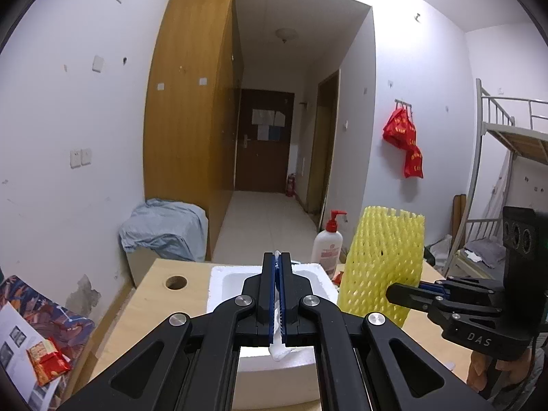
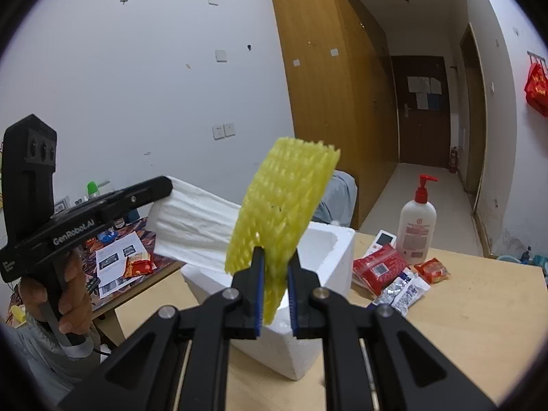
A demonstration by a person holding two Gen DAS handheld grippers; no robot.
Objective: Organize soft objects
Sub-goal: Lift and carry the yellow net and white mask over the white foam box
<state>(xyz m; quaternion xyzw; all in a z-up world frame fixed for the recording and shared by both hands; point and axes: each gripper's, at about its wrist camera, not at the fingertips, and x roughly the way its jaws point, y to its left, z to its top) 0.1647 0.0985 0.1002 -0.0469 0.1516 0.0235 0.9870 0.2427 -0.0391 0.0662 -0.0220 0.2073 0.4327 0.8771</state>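
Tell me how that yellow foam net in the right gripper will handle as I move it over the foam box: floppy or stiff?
Probably springy rather than limp: the yellow foam net stands upright above the right gripper instead of drooping. Likely very light, being open mesh. It squashes easily; the jaws pinch its lower edge thin, so it may sway or slip over the white foam box.

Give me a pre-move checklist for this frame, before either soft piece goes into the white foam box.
1. Right gripper holds the yellow foam net: ok, jaws pinch its lower end.
2. Left gripper holds the white foam sheet: ok, jaws shut on it.
3. White foam box open on top: ok.
4. Box interior free of items: cannot tell, partly hidden.
5. Lotion bottle and red snack packs clear of the box: ok, they sit beside it.
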